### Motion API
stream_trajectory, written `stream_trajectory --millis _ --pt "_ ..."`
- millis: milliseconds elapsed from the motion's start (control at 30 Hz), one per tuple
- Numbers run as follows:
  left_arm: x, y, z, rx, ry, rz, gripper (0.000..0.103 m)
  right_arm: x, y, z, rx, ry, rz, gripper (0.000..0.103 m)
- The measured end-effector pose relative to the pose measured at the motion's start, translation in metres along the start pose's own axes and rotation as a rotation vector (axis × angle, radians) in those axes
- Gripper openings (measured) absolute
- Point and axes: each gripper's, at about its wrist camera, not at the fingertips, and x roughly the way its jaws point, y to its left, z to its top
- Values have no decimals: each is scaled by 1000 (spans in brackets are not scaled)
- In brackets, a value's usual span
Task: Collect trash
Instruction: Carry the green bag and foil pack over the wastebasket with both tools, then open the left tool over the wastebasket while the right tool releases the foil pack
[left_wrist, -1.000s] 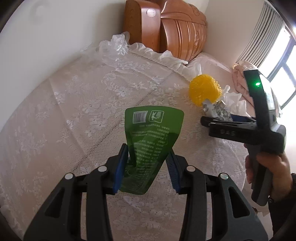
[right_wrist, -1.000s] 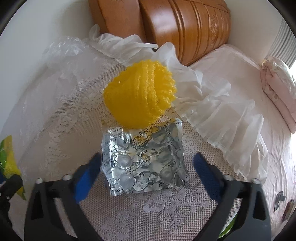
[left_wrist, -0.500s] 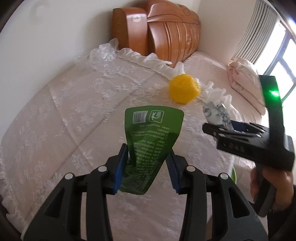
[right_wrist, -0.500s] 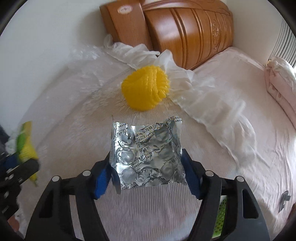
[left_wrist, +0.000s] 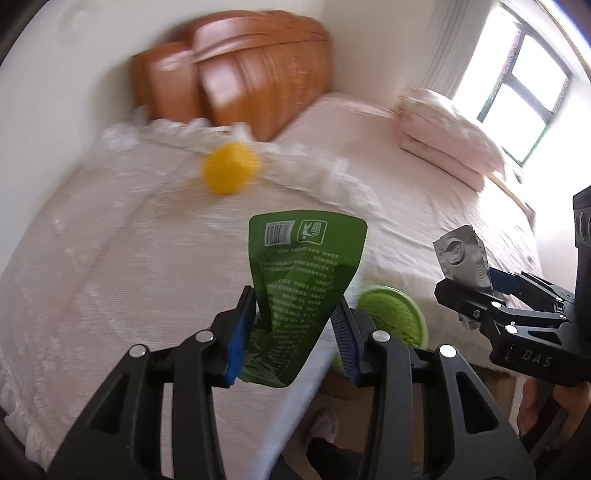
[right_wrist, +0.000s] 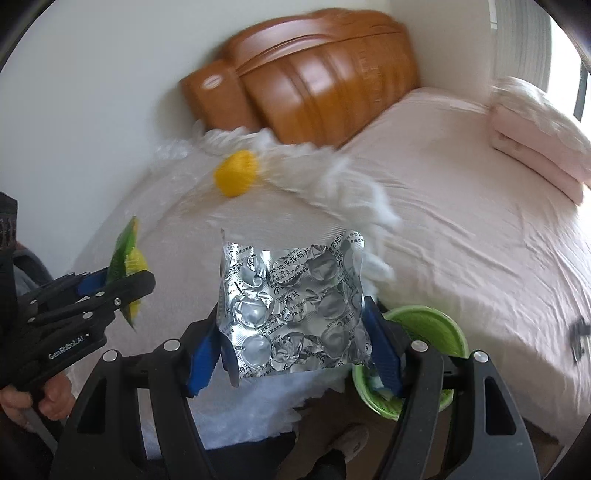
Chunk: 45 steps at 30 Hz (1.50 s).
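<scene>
Both hands are loaded. The left gripper (left_wrist: 293, 332) is clamped on a green wrapper (left_wrist: 295, 295), its blue pads pressing the lower sides so the printed sheet stands up between them. The right gripper (right_wrist: 295, 343) has just been closing its jaws, and a crumpled silver pill pack (right_wrist: 291, 310) sits squeezed between its pads, lifted clear of the lace-covered table (left_wrist: 110, 277).

So two pieces of trash are picked up and in the air. Below the table edge, near the floor, stands a green bin (right_wrist: 424, 332), partly hidden behind the right gripper; both grippers hang close above it, and I judge the next job is to drop the wrapper and the pill pack into it. Neither is in the bin yet.

Left behind on the table is a yellow ball (left_wrist: 231, 173) near the frilled far edge, with what looks like clear plastic (right_wrist: 173, 151) crumpled beside it, too blurred to be sure. Those probably need collecting too.
</scene>
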Motion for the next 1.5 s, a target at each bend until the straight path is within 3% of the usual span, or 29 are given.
stream_trajectory --millis 300,600,767,833,933,1200,1500 --pt "62 -125 1 195 100 -190 41 -49 -108 -45 209 -24 -160 71" --pt "143 -199 -10 319 225 -196 41 -75 -177 -73 350 -28 -217 71" --pt "157 -208 -7 315 251 -205 46 -72 -184 -70 359 -32 -215 71" --pt "156 -209 -8 312 246 -205 72 -72 -186 -70 359 -34 -209 71" --pt "146 -212 -5 313 215 -213 92 -70 -187 -67 354 -35 -203 71" --pt "128 -203 6 263 190 -207 95 -67 -185 -61 342 -41 -187 71" --pt "87 -163 20 187 94 -151 95 -46 -177 -59 327 -11 -171 71"
